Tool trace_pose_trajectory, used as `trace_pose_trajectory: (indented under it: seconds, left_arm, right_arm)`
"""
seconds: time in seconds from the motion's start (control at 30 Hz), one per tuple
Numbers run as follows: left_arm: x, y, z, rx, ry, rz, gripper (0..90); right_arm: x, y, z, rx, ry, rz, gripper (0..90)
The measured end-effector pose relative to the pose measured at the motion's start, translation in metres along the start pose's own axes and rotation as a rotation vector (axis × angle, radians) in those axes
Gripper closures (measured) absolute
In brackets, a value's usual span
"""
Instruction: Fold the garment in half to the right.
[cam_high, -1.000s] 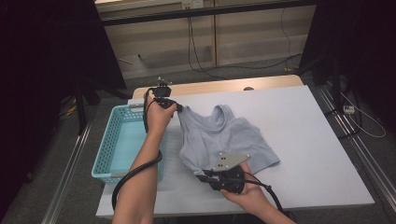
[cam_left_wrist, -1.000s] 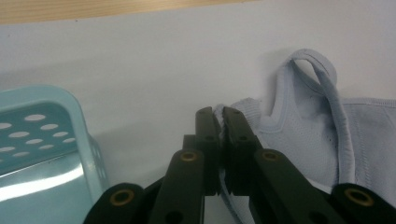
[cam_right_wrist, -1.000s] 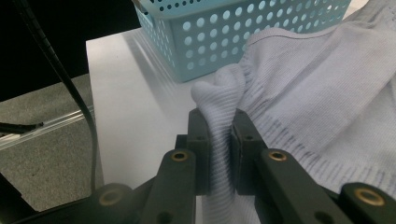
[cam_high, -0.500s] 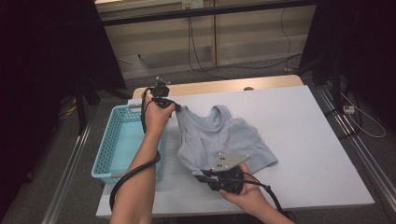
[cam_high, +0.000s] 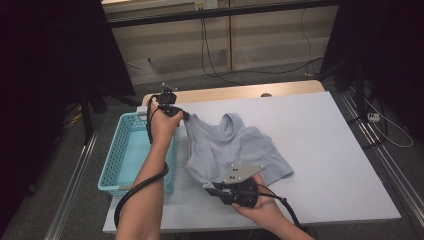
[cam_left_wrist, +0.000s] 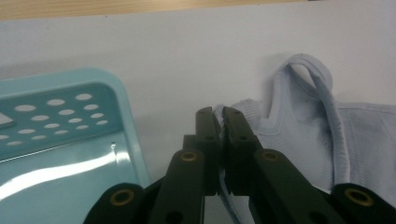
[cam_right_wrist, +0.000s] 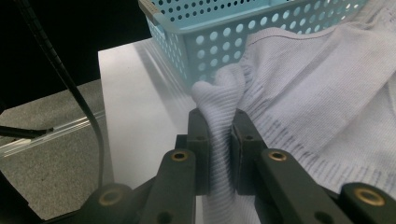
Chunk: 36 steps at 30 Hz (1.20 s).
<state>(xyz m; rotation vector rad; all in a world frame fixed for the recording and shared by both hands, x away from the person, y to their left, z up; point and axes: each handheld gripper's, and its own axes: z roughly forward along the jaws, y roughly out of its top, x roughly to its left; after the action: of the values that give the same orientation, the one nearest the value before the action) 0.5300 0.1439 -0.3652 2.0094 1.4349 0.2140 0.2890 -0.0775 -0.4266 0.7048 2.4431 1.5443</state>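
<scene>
A pale blue knitted tank top lies spread on the white table. My left gripper is shut on its shoulder strap at the far left corner, next to the basket. The strap edge is pinched between the jaws in the left gripper view, left gripper, tank top. My right gripper is shut on the bottom hem at the near left corner. A fold of ribbed hem bulges up between the jaws in the right gripper view, right gripper, tank top.
A light blue perforated basket stands at the table's left edge, close to both gripped corners; basket, basket. A black cable trails off the table's near left side. Dark floor and metal rails surround the table.
My left gripper has shifted slightly with the strap, pulling the top a little straighter. The right gripper has stayed put.
</scene>
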Motion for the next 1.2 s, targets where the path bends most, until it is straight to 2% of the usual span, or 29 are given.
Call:
trace_pose_trajectory:
  seconds: [0.07, 0.2, 0.53, 0.77, 0.9, 1.2]
  left_arm:
    - [0.0022, -0.0009, -0.0014, 0.001, 0.004, 0.006, 86.3]
    - [0.0064, -0.003, -0.0044, -0.005, 0.001, -0.007, 86.3]
    - [0.0055, -0.0029, -0.0098, -0.008, 0.014, -0.007, 86.3]
    - [0.0056, -0.0024, -0.0049, 0.005, 0.029, -0.005, 86.2]
    - [0.0052, -0.0005, -0.0021, 0.014, 0.037, -0.011, 86.3]
    - [0.0034, 0.0026, -0.002, 0.019, 0.023, -0.006, 86.3]
  right_arm:
    - [0.0012, 0.0009, 0.0011, 0.0, 0.004, -0.005, 81.5]
    - [0.0018, 0.0019, 0.0035, -0.002, 0.01, -0.01, 81.5]
    - [0.0038, 0.0038, 0.004, -0.006, 0.013, -0.017, 81.5]
    - [0.0029, 0.0022, 0.0027, -0.002, -0.001, -0.017, 81.4]
    - [0.0008, 0.0009, 0.0004, -0.01, -0.003, -0.001, 81.4]
    - [0.0049, 0.0019, -0.0011, -0.012, -0.01, -0.003, 81.5]
